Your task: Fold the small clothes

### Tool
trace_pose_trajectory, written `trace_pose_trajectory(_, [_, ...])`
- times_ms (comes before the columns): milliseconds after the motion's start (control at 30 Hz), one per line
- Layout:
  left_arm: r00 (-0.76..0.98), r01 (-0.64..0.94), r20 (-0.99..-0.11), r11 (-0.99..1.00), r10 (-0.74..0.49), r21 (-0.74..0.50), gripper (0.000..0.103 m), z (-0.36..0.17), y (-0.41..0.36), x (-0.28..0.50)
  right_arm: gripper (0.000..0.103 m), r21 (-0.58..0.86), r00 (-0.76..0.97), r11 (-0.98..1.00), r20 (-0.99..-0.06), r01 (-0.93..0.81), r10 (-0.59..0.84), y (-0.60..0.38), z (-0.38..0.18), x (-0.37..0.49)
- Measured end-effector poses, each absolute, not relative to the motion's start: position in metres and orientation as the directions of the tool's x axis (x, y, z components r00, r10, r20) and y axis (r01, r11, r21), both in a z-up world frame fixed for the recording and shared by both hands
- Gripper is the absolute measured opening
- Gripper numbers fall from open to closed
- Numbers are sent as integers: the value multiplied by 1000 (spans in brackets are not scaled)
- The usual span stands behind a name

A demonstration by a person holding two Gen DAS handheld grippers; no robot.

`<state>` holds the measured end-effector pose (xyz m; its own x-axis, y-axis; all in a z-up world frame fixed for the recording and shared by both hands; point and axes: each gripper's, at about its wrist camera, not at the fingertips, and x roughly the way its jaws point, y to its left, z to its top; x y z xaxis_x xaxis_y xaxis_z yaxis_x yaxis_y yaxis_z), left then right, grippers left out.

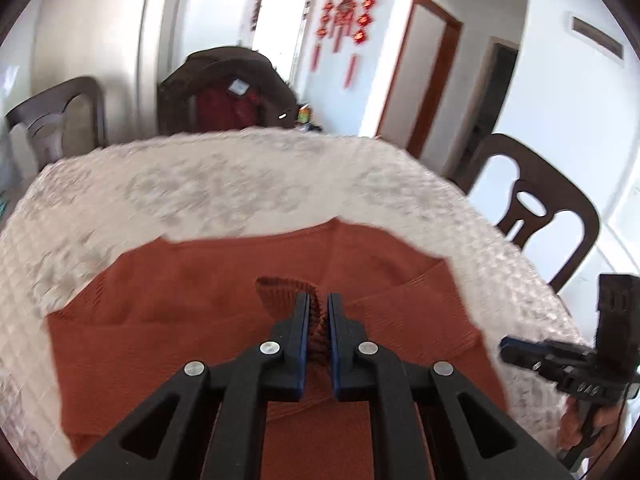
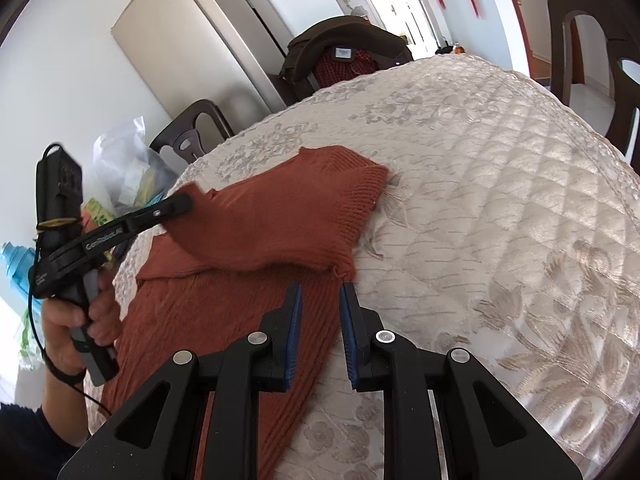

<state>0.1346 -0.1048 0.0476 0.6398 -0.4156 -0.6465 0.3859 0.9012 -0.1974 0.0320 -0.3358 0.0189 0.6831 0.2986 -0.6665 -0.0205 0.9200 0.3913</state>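
The left gripper (image 1: 319, 322) was clenched on a ribbed edge of the rust-red sweater (image 1: 248, 308), lifting it so that part could be folded over the rest, which lay on the quilted worktop (image 2: 500, 208). The right gripper (image 2: 319, 328) hovered released above the sweater's side edge, probably waiting. "GenRobot.AI" seemed to be written on the left one.

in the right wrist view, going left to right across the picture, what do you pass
Blue bottle → hand holding the left gripper → rust sweater → right gripper → bare quilted tablecloth → dark chair.
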Motion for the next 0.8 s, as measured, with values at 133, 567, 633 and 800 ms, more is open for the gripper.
trace_pose_trajectory(133, [601,348,-701,916,-383,-202,11,25,-96,141,19,385,678,922,-666,-46,312,-326,20,45])
trace_pose_trajectory(567, [623,278,-702,937,-345,-214,31,21,-74,132,10,302,641,953,-727,-24,246,-322,10,71])
trace_pose_trajectory(633, [613,286,-707,933,-352,-216,31,19,-75,131,10,290,648,957,-728,-5,224,-326,13,68])
trace_pose_trajectory(800, [602,336,-695,914,-394,-226,31,22,-91,131,12,251,671,966,-706,-62,226,-308,29,68])
